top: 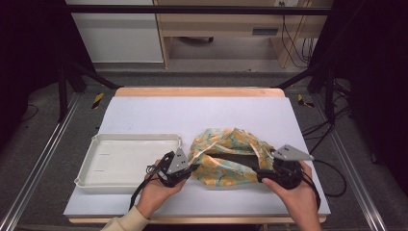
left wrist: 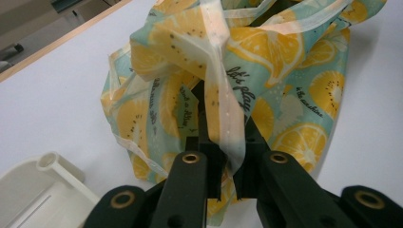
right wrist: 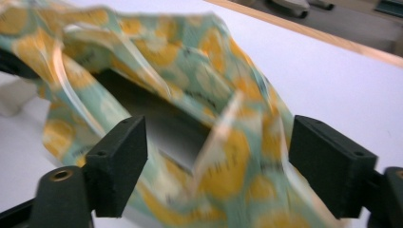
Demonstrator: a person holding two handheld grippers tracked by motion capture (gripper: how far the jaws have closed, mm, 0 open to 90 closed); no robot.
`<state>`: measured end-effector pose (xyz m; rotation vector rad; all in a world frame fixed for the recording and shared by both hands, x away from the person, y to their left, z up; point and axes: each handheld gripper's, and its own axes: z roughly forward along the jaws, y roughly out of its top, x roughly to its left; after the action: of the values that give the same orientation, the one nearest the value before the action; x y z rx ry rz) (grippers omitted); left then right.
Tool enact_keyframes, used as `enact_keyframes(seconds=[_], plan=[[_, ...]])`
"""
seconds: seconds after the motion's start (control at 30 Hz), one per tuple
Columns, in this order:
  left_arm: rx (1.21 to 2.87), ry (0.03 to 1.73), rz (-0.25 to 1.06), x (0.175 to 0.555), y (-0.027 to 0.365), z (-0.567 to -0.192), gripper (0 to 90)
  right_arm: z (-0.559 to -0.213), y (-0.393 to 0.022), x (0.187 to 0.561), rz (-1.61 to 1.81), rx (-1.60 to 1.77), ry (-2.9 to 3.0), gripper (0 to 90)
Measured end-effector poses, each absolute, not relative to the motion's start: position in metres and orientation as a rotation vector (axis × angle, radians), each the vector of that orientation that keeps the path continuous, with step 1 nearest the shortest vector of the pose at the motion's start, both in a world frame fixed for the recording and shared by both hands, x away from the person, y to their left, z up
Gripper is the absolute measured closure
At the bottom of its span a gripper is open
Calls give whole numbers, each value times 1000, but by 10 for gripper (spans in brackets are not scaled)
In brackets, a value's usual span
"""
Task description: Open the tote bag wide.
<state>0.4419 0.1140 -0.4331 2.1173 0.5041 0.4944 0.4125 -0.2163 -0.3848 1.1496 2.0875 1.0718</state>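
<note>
A soft bag (top: 226, 159) printed with yellow citrus slices on teal lies crumpled on the white table, its dark mouth facing the near side. My left gripper (top: 192, 167) is at the bag's left edge. In the left gripper view its jaws (left wrist: 226, 142) are shut on a pale, see-through strip of the bag (left wrist: 285, 71) that runs up between them. My right gripper (top: 261, 176) is at the bag's right side. In the right gripper view it (right wrist: 218, 152) stands open with its pads wide apart, and blurred bag fabric (right wrist: 190, 61) and the mouth lie between and beyond them, unpressed.
A shallow white tray (top: 96, 179) sits to the left of the bag, close to my left hand; its corner (left wrist: 52, 164) is visible in the left gripper view. The white table cover (top: 192, 113) has a wooden strip along its far edge. Metal frame rails flank the table.
</note>
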Motion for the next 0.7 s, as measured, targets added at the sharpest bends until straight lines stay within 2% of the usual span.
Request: enact_keyframes(seconds=[0.13, 0.17, 0.2, 0.3, 0.37, 0.43, 0.47, 0.5, 0.57, 0.6, 0.63, 0.7], plan=[[2114, 499, 491, 442, 116, -431, 869, -369, -205, 432, 1063, 1125, 2110, 214], [2116, 499, 486, 442, 117, -430, 872, -361, -196, 450, 1049, 1112, 2129, 259], [2116, 499, 486, 442, 117, -430, 876, -361, -196, 450, 1049, 1112, 2129, 259], [2127, 489, 479, 442, 118, -430, 882, -357, -183, 483, 978, 1110, 2197, 348], [2129, 486, 479, 442, 118, -429, 883, -358, -181, 490, 956, 1109, 2211, 365], [2132, 483, 480, 443, 118, -428, 884, -366, -177, 512, 888, 1143, 2270, 482], [2132, 482, 482, 443, 119, -427, 884, -370, -176, 517, 876, 1155, 2300, 563], [2132, 482, 482, 443, 119, -427, 883, -372, -176, 520, 865, 1164, 2318, 695], [2132, 486, 488, 444, 121, -426, 883, -372, -178, 519, 879, 1161, 2300, 824], [2132, 486, 488, 444, 121, -426, 884, -372, -178, 519, 879, 1161, 2300, 824], [2125, 495, 491, 446, 123, -425, 884, -368, -180, 508, 948, 1141, 2264, 882], [2119, 508, 499, 447, 125, -424, 883, -362, -181, 492, 997, 1118, 2223, 894]])
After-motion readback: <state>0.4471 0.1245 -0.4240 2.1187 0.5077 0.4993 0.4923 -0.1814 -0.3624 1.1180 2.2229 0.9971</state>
